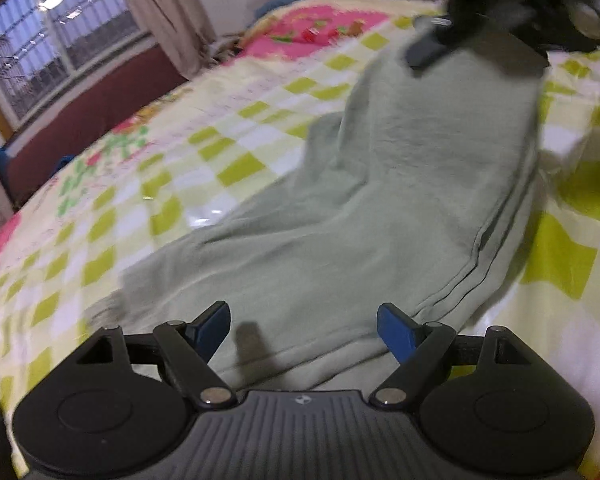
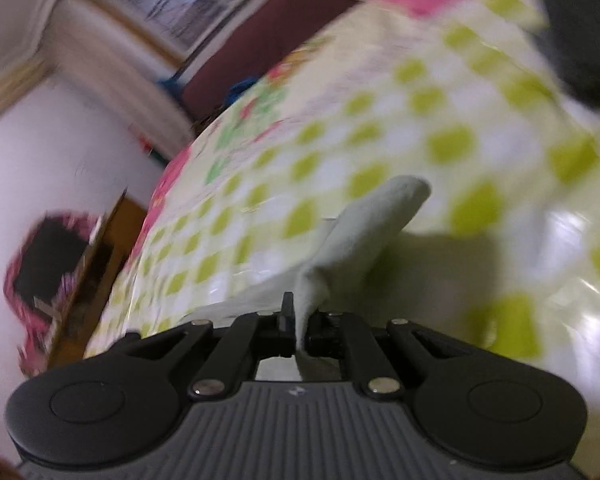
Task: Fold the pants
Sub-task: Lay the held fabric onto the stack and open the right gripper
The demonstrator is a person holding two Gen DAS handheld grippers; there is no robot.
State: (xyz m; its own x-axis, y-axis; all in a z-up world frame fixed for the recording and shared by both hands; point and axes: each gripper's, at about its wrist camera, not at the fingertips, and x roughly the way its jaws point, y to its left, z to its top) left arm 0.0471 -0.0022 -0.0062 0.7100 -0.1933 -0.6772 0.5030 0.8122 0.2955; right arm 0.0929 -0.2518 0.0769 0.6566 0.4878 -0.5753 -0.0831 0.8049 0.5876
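The pale green pants (image 1: 380,184) lie on the checkered bed cover (image 1: 204,128), running from my left gripper up to the far right. My left gripper (image 1: 304,328) is open, its blue pads either side of the near end of the pants. My right gripper (image 2: 299,320) is shut on an edge of the pants (image 2: 360,232), whose cloth sticks up between its fingers. In the left wrist view the right gripper (image 1: 440,48) shows blurred at the far end of the pants, lifting it off the bed.
The bed cover (image 2: 380,120) is yellow-green checks with pink flower patches. A window (image 1: 32,40) and curtain (image 1: 168,12) stand to the left. A dark red bed frame (image 1: 80,120) runs along the far side. A wooden piece of furniture (image 2: 88,280) stands beside the bed.
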